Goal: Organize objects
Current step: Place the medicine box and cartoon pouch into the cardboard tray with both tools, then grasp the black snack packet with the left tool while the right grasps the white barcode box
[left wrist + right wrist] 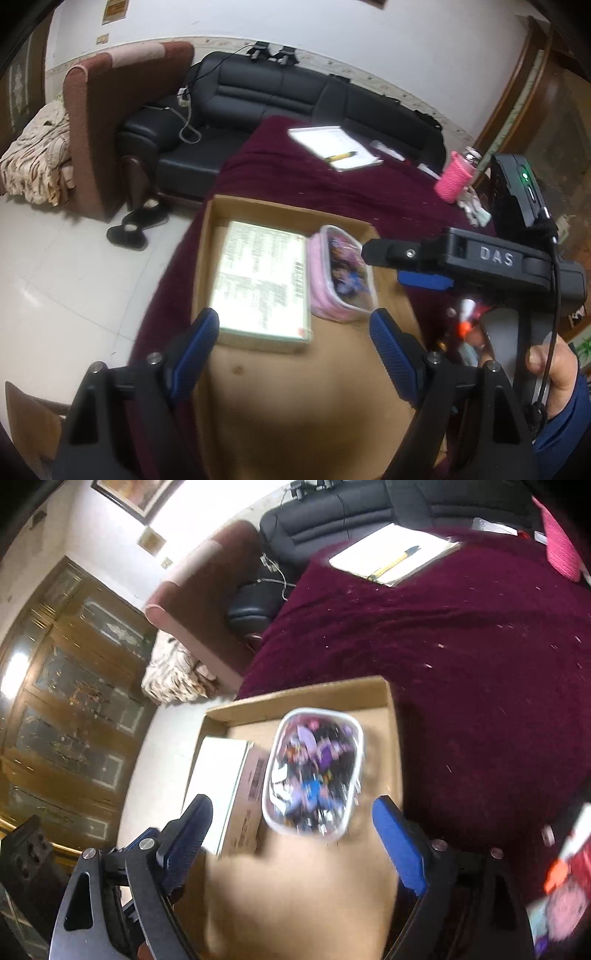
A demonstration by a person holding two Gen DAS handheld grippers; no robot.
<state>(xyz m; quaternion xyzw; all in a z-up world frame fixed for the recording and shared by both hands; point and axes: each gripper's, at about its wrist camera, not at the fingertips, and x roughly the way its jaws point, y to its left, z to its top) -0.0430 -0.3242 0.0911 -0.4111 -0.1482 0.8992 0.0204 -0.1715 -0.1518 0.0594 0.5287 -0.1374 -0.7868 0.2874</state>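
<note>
"DAS" is readable on the right gripper (384, 266). Book (262, 284) and pink pencil case (343, 277) lie side by side in the cardboard tray (221, 210), long axes toward its far edge. Left gripper (291, 347) and right gripper both wide open, empty.

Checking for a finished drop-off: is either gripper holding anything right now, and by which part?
Nothing is held. The left gripper and right gripper both stand open above the cardboard box; the pink pencil case lies loose inside it.
</note>
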